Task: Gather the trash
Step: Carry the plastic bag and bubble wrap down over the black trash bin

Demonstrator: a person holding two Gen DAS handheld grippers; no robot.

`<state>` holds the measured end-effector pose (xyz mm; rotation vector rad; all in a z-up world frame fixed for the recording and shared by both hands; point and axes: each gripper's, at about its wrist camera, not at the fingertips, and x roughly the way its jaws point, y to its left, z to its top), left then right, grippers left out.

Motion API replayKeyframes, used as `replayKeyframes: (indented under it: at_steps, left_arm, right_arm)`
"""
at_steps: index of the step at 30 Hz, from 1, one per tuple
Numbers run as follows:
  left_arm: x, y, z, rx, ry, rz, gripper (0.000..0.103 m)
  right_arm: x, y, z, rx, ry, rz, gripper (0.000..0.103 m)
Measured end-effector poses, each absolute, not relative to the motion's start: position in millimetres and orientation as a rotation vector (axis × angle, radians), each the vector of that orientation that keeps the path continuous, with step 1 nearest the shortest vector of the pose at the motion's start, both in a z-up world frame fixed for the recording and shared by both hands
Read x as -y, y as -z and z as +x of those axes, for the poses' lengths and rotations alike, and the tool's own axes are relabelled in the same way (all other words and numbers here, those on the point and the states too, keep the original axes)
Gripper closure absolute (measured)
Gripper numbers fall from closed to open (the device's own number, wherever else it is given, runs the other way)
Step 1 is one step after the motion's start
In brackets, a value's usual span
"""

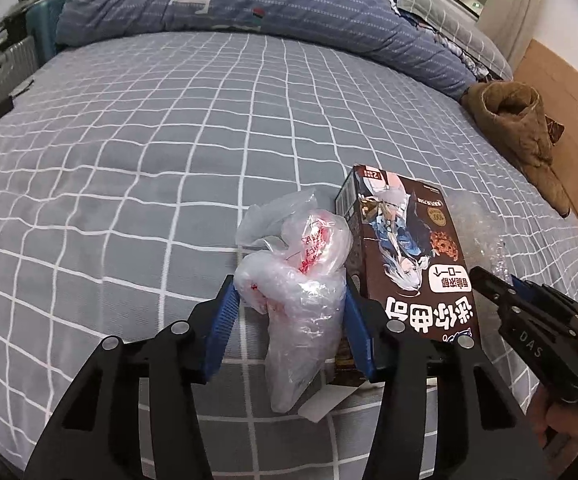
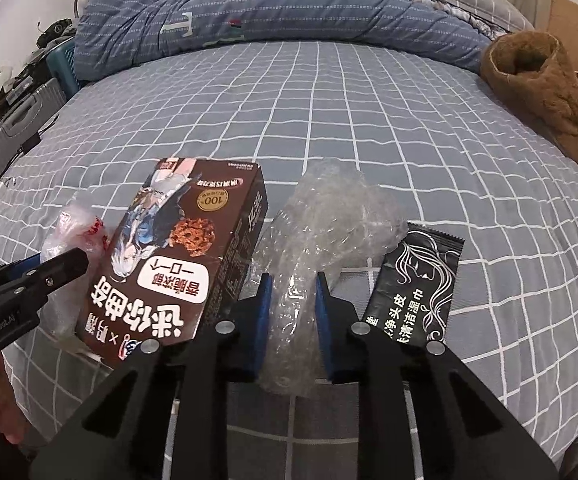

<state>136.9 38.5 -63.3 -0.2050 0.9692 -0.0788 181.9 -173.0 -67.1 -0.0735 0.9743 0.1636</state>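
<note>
Plastic bag: the crumpled clear plastic bag [image 1: 301, 280] with red print sits low on the checked bed sheet [image 1: 149, 160], at 6 o'clock in the left wrist view, touching the cookie box on its right.
Left gripper: the left gripper [image 1: 289, 300] has both blue pads pressed into the bag's sides, jaws clamped on it, squeezing the plastic in.
Bubble wrap: a clear wad of bubble wrap [image 2: 321, 232] lies at the centre of the right wrist view, running down toward 6 o'clock, between the box and a black packet.
Right gripper: the right gripper [image 2: 292, 304] is pinched tight on the lower neck of the bubble wrap, jaws nearly together with the plastic bunched between the pads.
Cookie box: a brown cookie box [image 2: 185, 256] lies on its side between the two pieces of trash, at 9 o'clock from the bubble wrap.
Black packet: a black wet-wipe packet [image 2: 413, 288] rests flat at 3 o'clock from the right gripper, just beside it.
Blanket: a blue striped blanket [image 1: 249, 12] is heaped across 12 o'clock, well apart from the trash.
Brown garment: a brown fuzzy garment [image 2: 545, 92] lies at 2 o'clock near the bed's edge.
</note>
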Motion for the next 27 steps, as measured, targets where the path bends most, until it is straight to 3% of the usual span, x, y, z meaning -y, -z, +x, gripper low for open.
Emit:
replayKeyframes:
  at_steps: [27]
  left_arm:
    - [-36,31,71,-0.927,0.067,-0.129,0.054]
  right_arm:
    - [170,25,122,-0.903,-0.151,-0.121,0.084]
